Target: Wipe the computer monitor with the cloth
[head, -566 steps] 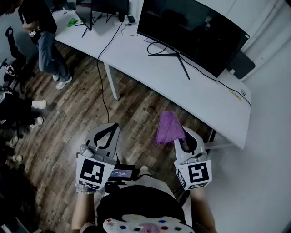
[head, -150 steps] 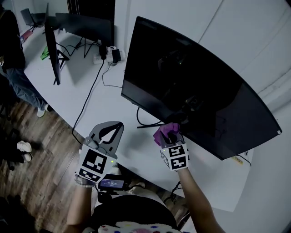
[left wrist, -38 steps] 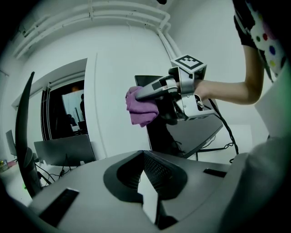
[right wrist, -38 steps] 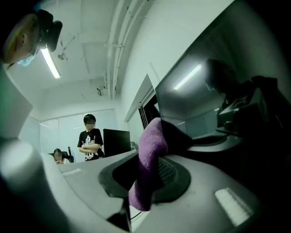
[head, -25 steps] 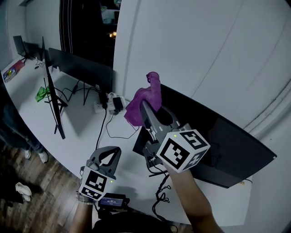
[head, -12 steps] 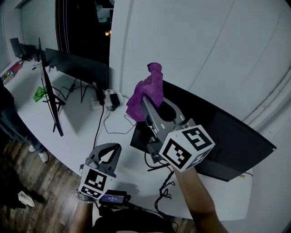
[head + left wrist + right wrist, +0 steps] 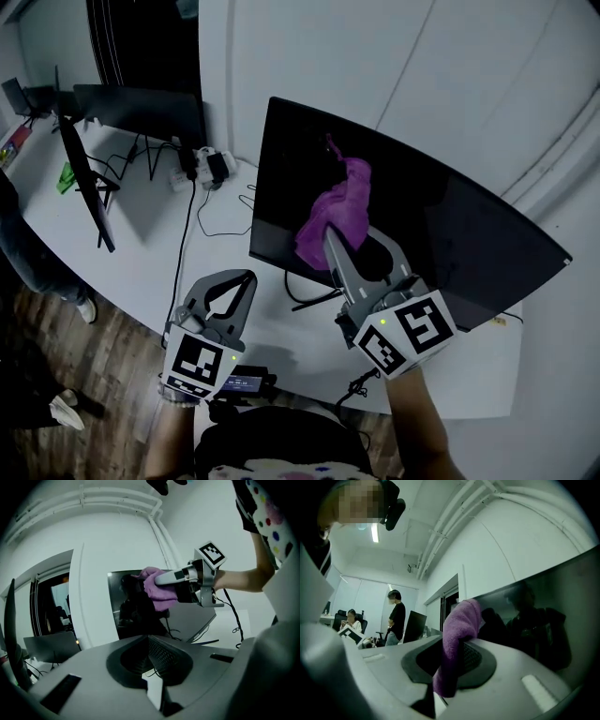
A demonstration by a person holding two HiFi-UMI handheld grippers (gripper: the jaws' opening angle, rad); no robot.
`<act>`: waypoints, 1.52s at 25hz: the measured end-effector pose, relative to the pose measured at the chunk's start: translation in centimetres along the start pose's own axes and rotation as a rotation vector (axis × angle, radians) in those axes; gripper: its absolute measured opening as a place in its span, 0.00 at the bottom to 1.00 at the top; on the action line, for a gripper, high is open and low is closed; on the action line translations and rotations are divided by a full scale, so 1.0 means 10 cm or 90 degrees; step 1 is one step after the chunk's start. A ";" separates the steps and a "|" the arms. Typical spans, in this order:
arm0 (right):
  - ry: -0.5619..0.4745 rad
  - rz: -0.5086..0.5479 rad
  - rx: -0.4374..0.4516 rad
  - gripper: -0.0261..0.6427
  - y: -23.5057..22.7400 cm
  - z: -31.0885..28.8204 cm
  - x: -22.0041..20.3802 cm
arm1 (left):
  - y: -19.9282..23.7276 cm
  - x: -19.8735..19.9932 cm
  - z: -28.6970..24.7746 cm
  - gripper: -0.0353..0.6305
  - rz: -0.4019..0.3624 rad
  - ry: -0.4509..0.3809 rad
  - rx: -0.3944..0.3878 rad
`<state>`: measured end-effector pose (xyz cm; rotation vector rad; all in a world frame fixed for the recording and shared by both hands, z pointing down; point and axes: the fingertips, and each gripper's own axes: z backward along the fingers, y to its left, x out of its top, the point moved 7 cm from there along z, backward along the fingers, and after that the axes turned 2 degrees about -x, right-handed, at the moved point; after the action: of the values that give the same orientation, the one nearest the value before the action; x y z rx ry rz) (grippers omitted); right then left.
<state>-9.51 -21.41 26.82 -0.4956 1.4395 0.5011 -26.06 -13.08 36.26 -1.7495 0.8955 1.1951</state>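
Observation:
A wide black computer monitor (image 7: 469, 234) stands on the white desk (image 7: 159, 253), its screen dark. My right gripper (image 7: 330, 236) is shut on a purple cloth (image 7: 336, 211), and the cloth lies against the screen's left half. In the right gripper view the purple cloth (image 7: 457, 639) hangs from the shut jaws, with the monitor (image 7: 548, 625) close on the right. My left gripper (image 7: 236, 280) hangs low over the desk's front edge, shut with nothing in it. The left gripper view shows the monitor (image 7: 129, 611), the cloth (image 7: 157, 585) and the right gripper's marker cube (image 7: 210, 554).
Two more dark monitors (image 7: 80, 164) stand at the desk's far left, with a power strip (image 7: 202, 169) and cables (image 7: 183, 248) behind them. A white wall rises behind the desk. A person (image 7: 396, 616) stands in the background of the right gripper view, another sits (image 7: 349, 620).
My right gripper has come down from above the monitor's top left corner and now holds the cloth against the screen face. The left gripper has barely moved.

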 end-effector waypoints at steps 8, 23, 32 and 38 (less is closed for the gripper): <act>0.063 0.023 -0.066 0.14 -0.29 0.92 -0.40 | -0.62 0.16 -0.11 0.06 -0.001 -0.009 -0.034; 0.158 0.012 -0.098 0.14 -0.54 2.15 -0.95 | -1.53 0.20 -0.05 0.06 -0.003 0.014 -0.038; 0.194 -0.014 -0.103 0.14 -0.49 2.35 -1.22 | -1.65 0.06 -0.03 0.06 0.005 0.043 -0.042; 0.218 -0.017 -0.105 0.14 -0.47 2.41 -1.29 | -1.69 -0.02 -0.02 0.06 0.013 0.061 -0.048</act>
<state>11.68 -11.08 41.47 -0.7590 1.7237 0.5338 -11.14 -6.24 40.37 -1.8753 0.9375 1.1792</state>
